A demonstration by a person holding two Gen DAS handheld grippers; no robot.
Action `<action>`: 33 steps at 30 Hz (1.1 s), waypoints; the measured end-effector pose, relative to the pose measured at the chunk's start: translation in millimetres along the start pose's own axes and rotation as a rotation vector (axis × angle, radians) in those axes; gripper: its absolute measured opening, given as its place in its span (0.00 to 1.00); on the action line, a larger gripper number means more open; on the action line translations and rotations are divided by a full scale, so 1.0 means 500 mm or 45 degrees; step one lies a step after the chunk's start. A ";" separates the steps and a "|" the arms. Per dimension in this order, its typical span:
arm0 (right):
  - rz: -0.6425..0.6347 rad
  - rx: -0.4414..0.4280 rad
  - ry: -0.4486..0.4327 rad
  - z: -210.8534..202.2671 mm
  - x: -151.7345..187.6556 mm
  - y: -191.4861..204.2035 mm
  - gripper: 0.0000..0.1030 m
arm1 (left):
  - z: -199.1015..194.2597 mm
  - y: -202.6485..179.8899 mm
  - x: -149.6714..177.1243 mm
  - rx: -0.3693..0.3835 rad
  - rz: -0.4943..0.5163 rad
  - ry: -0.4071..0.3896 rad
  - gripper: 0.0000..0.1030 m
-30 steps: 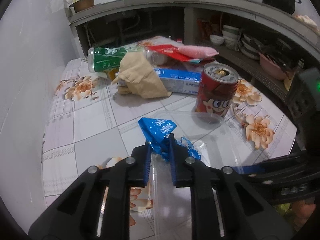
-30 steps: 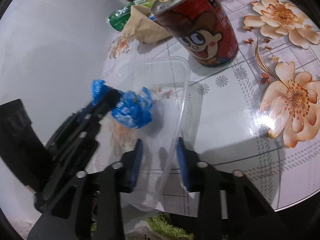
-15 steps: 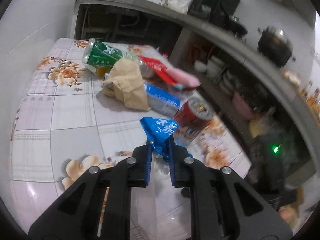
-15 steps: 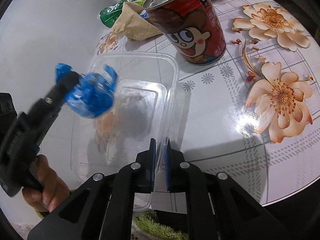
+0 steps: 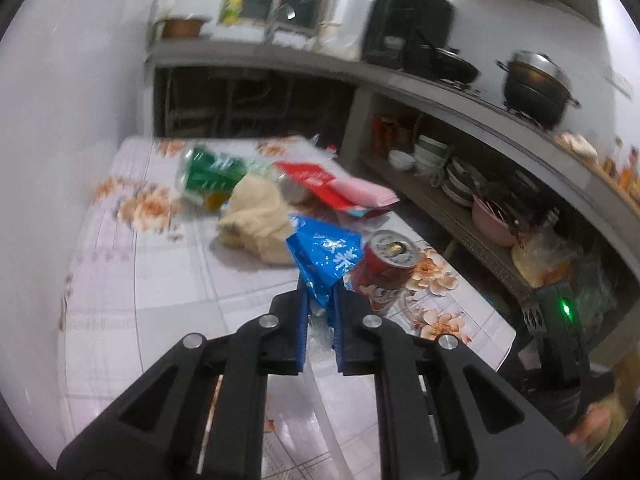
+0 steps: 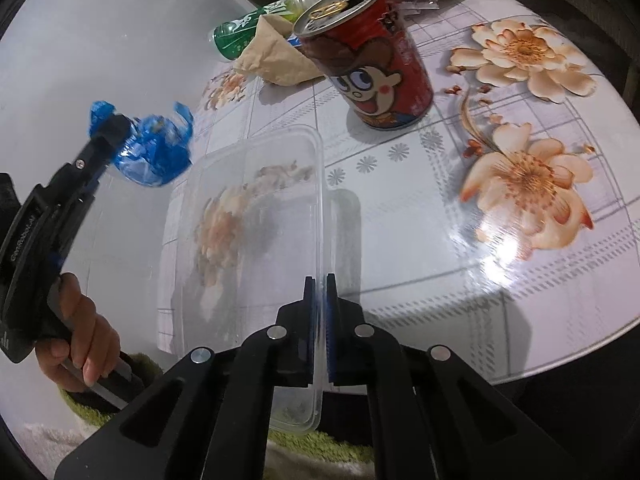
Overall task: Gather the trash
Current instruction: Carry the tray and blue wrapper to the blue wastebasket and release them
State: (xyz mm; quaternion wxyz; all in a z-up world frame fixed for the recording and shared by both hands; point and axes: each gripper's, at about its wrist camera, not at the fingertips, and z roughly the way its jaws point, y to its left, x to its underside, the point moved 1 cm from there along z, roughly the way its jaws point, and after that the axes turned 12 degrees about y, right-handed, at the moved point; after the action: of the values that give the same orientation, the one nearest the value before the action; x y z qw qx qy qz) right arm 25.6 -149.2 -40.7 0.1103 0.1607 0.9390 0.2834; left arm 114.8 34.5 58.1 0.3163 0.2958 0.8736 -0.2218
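Observation:
My left gripper [image 5: 320, 300] has its jaws closing, pads pressed on a crumpled blue wrapper [image 5: 326, 254] that hangs in the air above the table. In the right wrist view that blue wrapper [image 6: 154, 152] is up and to the left of a clear plastic container [image 6: 256, 208]. My right gripper [image 6: 320, 280] is shut on the container's right rim near its front corner. The container lies on the floral table [image 6: 500, 240] and juts over its front edge. A red drink can [image 6: 376, 76] stands upright just behind it.
A green bottle [image 5: 210, 174], a brown paper bag [image 5: 256, 216] and a red and pink packet [image 5: 332, 188] lie further back on the table. Shelves with bowls [image 5: 460, 184] run along the right. A hand [image 6: 80, 320] grips the left gripper's handle.
The left gripper rose with the blue wrapper, up and left off the container. The right gripper's jaws closed onto the container's rim.

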 end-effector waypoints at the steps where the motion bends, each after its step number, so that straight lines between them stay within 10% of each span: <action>1: -0.003 -0.001 -0.005 -0.011 0.010 -0.005 0.04 | -0.004 -0.012 0.001 0.003 0.032 -0.012 0.09; 16: 0.112 -0.124 -0.135 -0.111 0.074 -0.100 0.04 | 0.023 -0.249 -0.005 0.244 0.391 -0.033 0.09; 33: 0.538 -0.141 -0.495 -0.320 0.221 -0.377 0.04 | 0.133 -0.548 -0.099 0.625 0.522 0.112 0.09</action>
State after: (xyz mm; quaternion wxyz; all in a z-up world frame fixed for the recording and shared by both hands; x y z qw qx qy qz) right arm -169.5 -336.8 -30.2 0.2352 0.3977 0.8290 0.3151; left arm -6.4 -221.3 100.4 0.2357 0.5423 0.7291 -0.3446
